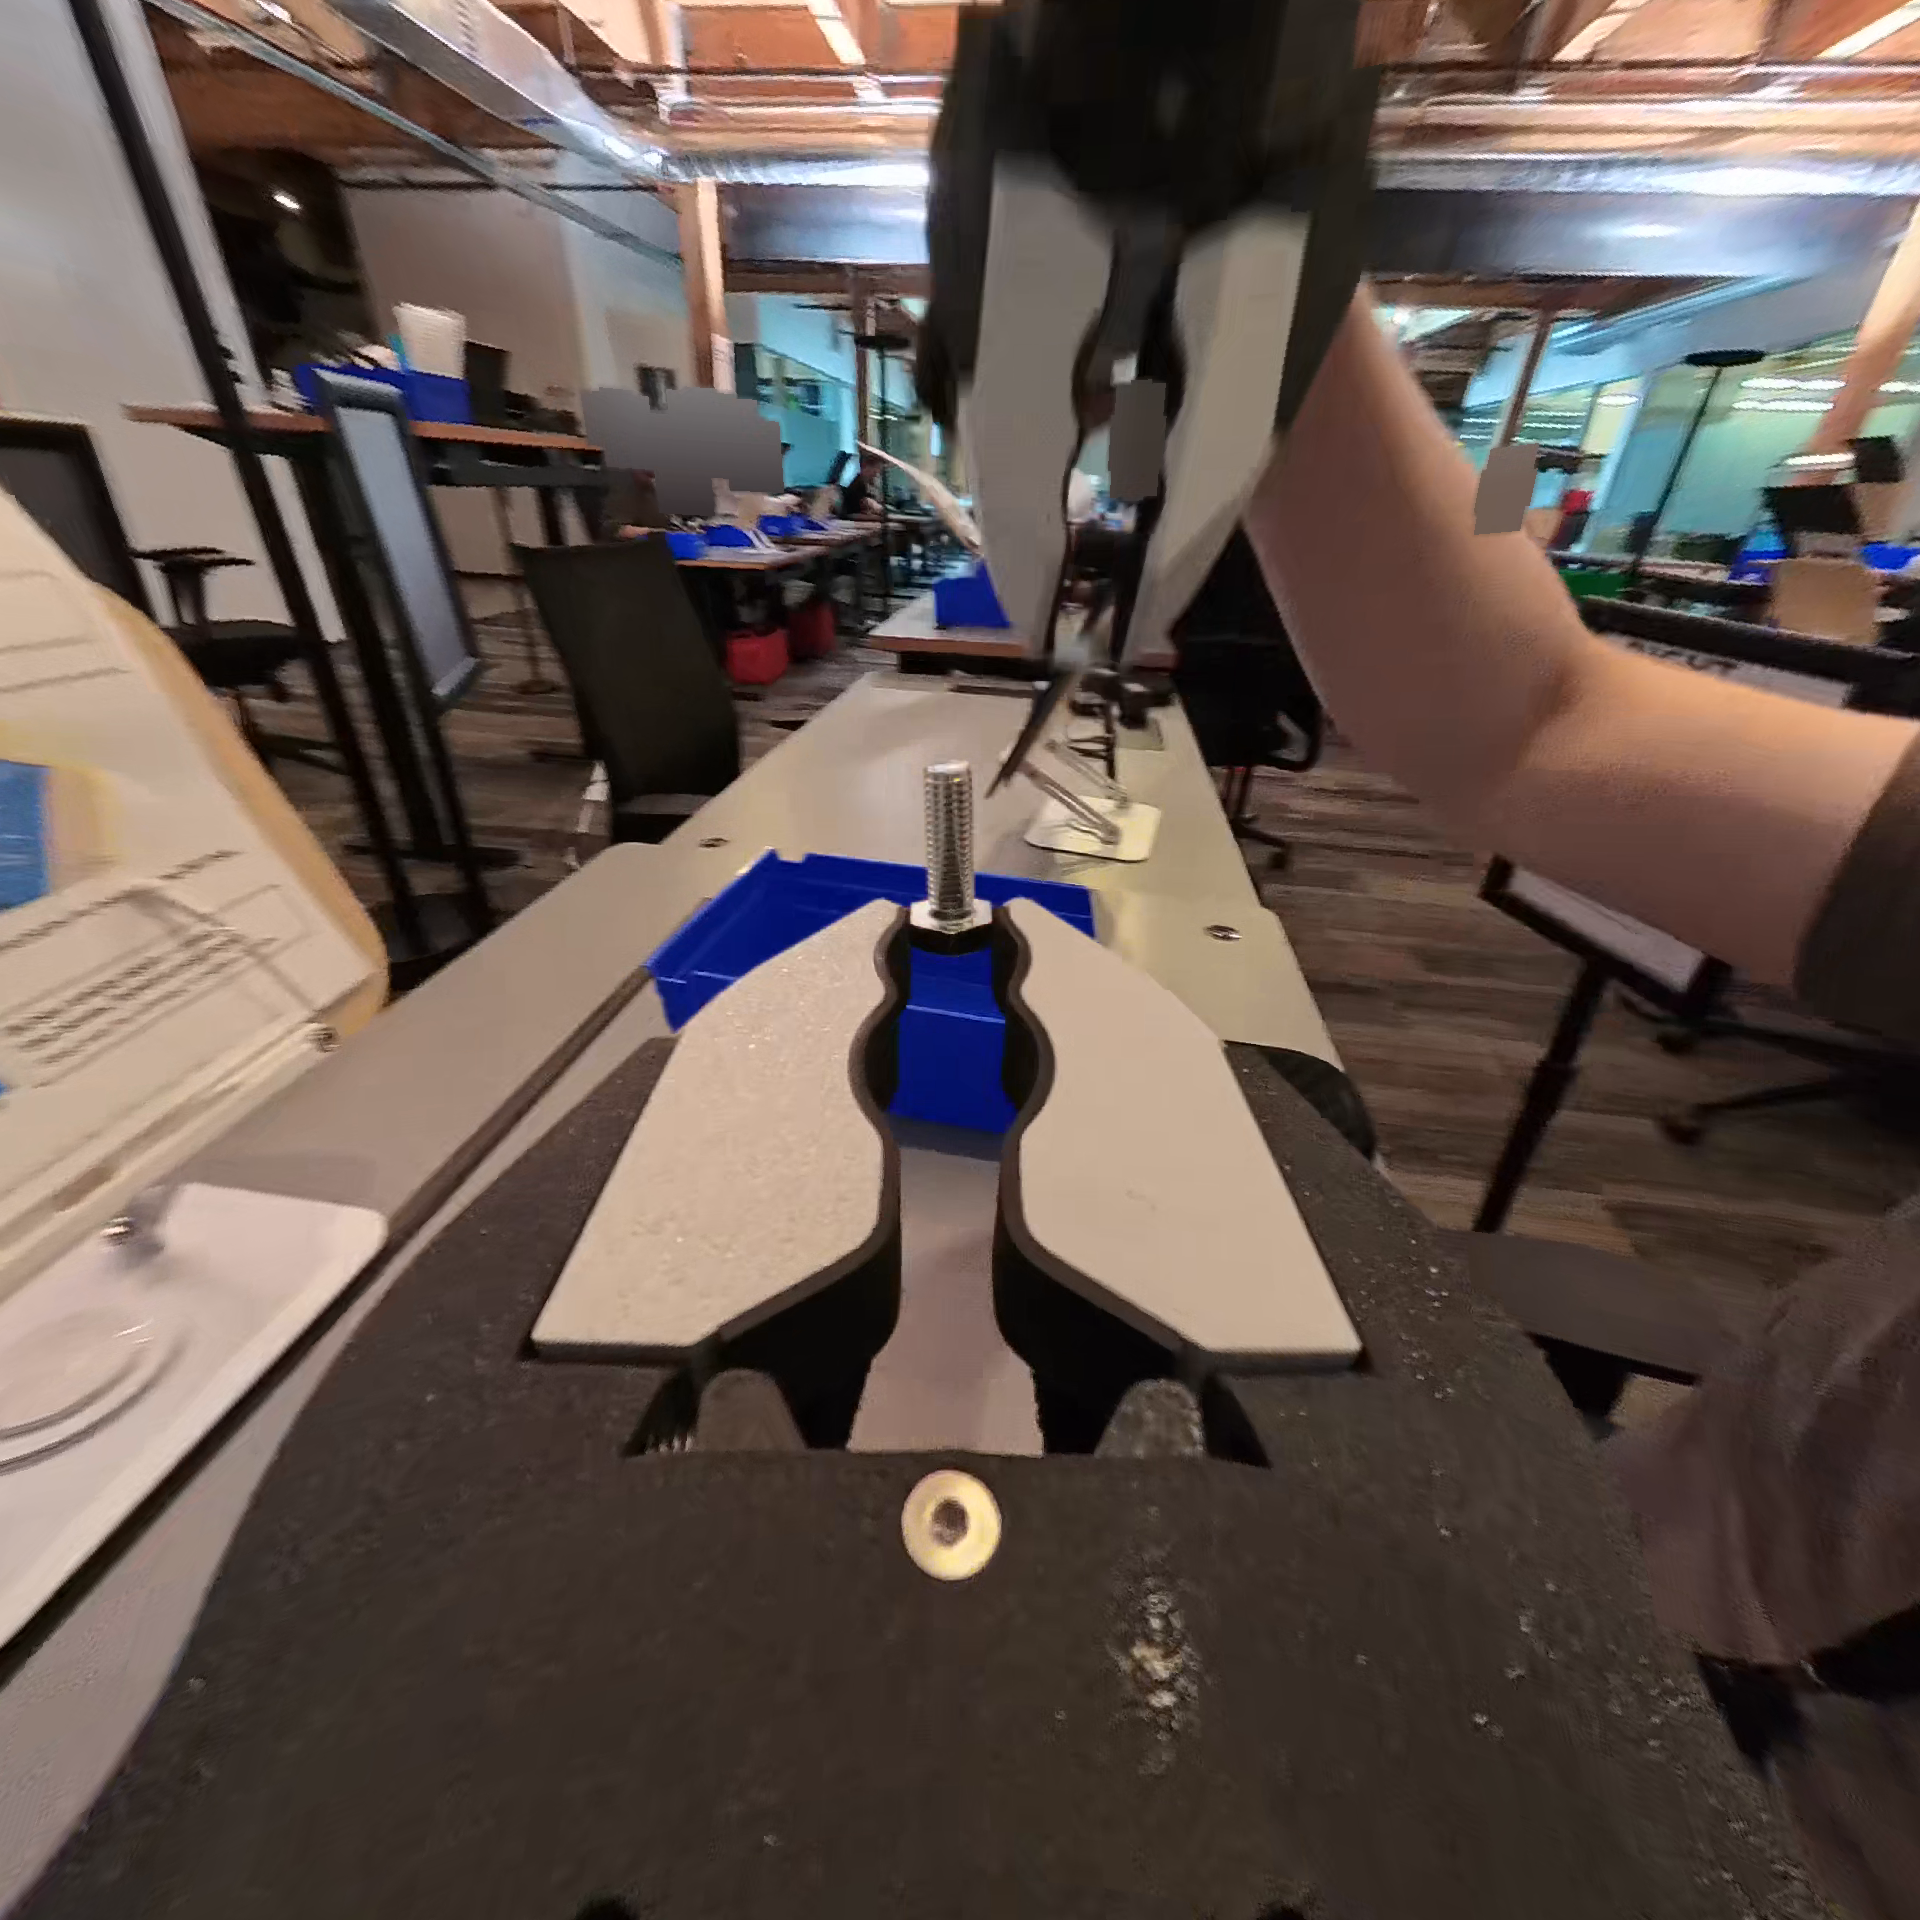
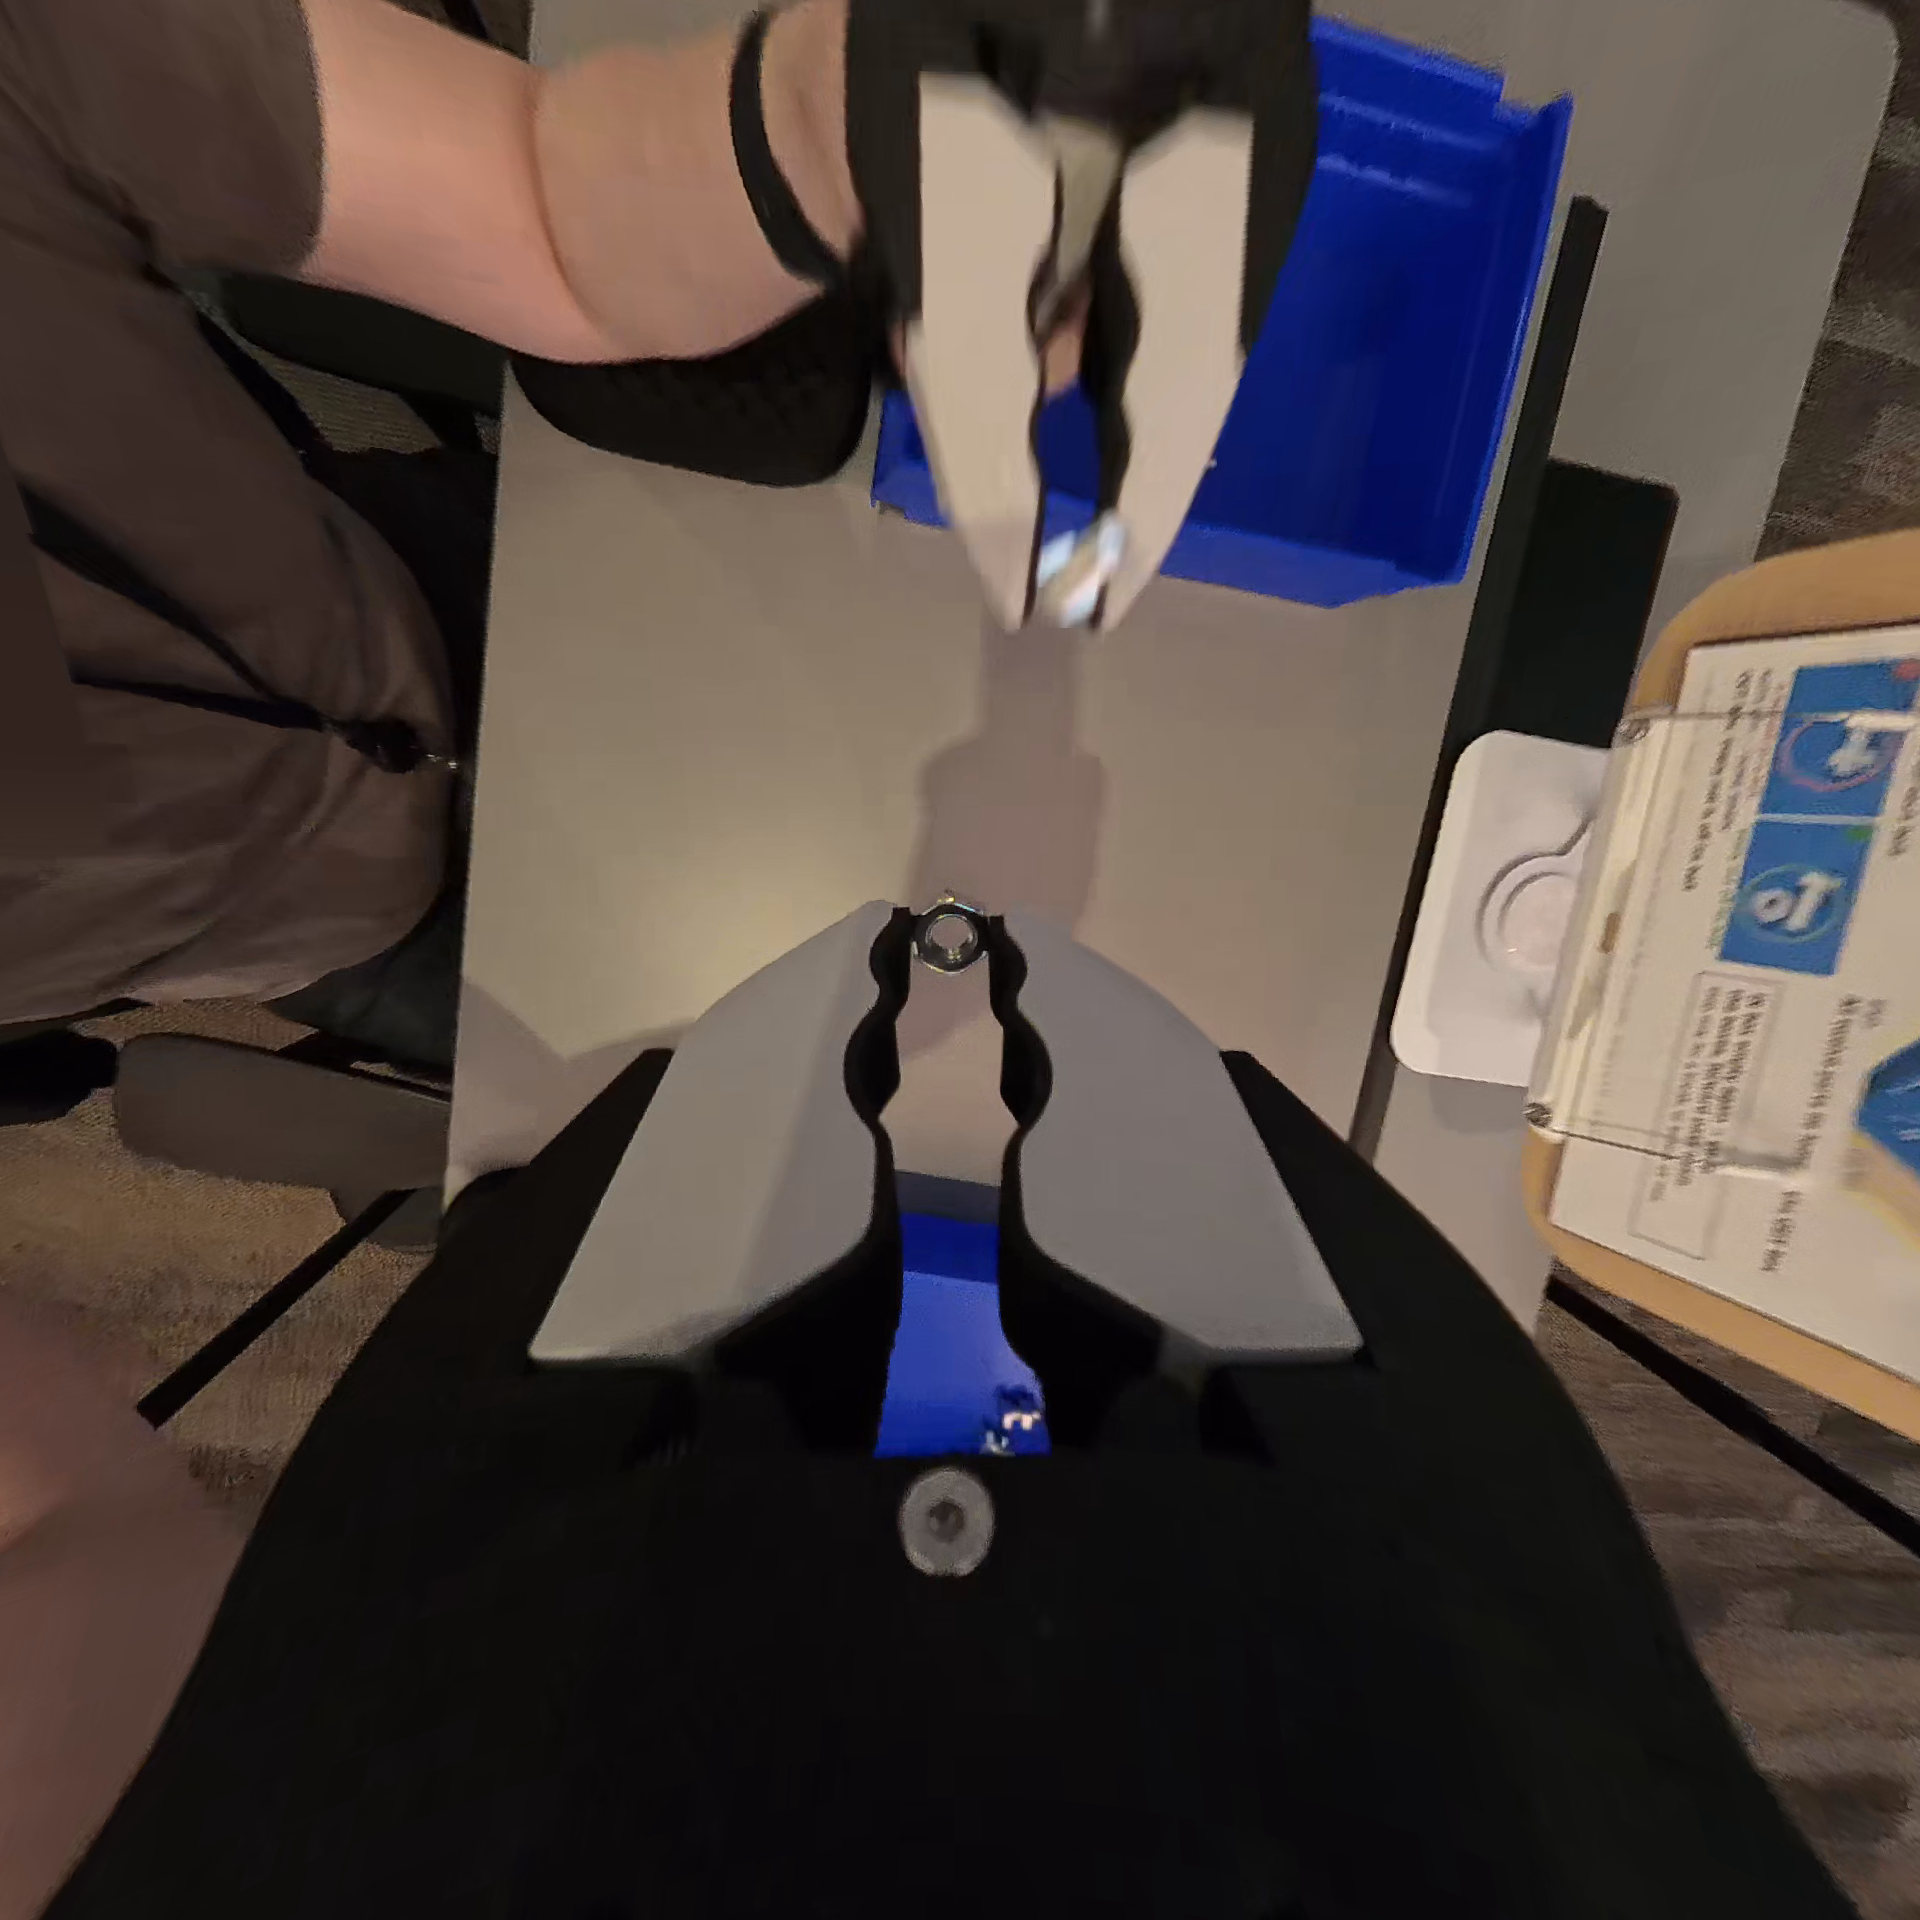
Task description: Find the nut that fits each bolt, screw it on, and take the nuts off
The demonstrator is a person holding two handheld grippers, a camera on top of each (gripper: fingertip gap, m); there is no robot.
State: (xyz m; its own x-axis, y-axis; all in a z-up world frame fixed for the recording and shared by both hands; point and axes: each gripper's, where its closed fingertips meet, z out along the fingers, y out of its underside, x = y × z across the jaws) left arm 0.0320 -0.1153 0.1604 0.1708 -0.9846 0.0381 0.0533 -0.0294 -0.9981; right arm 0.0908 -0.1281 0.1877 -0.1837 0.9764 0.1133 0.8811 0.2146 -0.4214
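My left gripper point(image 1: 949, 920) is shut on the head of a silver bolt point(image 1: 948, 844), whose threaded shaft stands upright above the fingertips. In the right wrist view the same gripper point(image 2: 1065, 592) shows blurred at the top, with the bolt point(image 2: 1081, 577) pointing at the camera. My right gripper point(image 2: 948, 935) is shut on a small silver hex nut point(image 2: 945, 940) at its fingertips, hole facing the camera. In the left wrist view the right gripper point(image 1: 1081, 649) hangs above and behind the bolt, pointing down; the nut is blurred there. Nut and bolt are apart.
A blue bin point(image 1: 790, 925) sits on the grey table point(image 1: 499, 1029) under the left gripper; it also shows in the right wrist view point(image 2: 1382, 343). A second blue bin point(image 2: 951, 1340) lies under the right gripper. A clipboard with an instruction sheet point(image 2: 1745, 997) and a white tray point(image 2: 1496, 894) stand at the table's side. There is about 8 cm between the tips of the two grippers.
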